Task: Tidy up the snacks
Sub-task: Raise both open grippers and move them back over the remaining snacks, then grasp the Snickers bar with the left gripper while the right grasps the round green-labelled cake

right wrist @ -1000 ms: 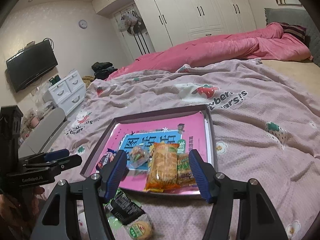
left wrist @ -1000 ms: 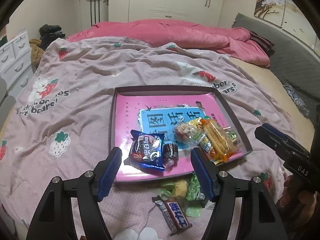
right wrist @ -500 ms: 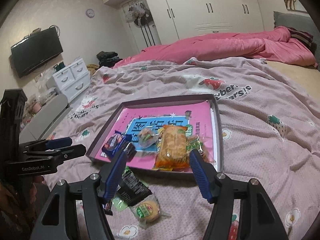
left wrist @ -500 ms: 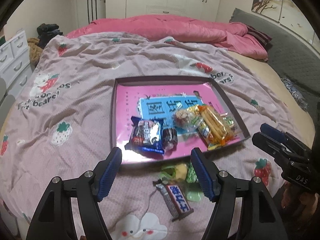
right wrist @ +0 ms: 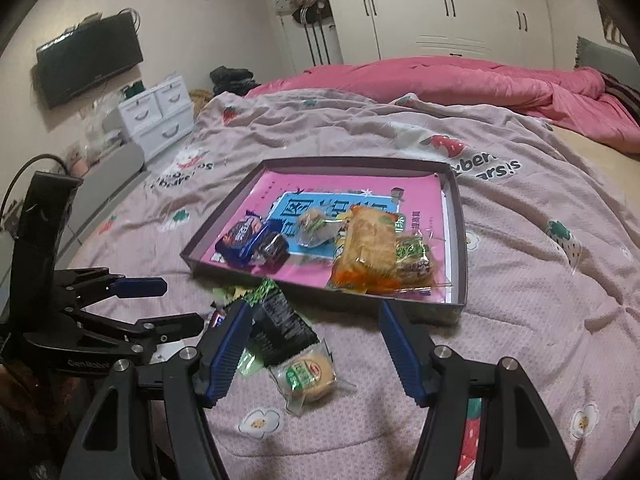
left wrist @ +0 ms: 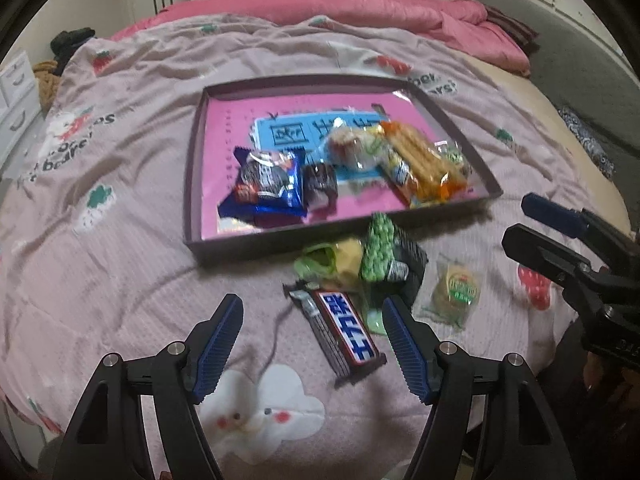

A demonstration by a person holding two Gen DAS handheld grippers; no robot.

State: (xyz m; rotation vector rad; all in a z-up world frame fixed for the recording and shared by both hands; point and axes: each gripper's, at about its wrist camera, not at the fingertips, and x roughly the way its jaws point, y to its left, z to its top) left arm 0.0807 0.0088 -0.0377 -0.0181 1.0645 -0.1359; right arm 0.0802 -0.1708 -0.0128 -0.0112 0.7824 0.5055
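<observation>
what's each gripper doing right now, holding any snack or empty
Left gripper: open, holding nothing, above the chocolate bar on the bedspread.
Right gripper: open, holding nothing, near the round cookie packet.

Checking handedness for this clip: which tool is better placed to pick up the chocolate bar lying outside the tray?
Left. The left tool is open with the chocolate bar between its fingers; the right tool frames the round cookie.
</observation>
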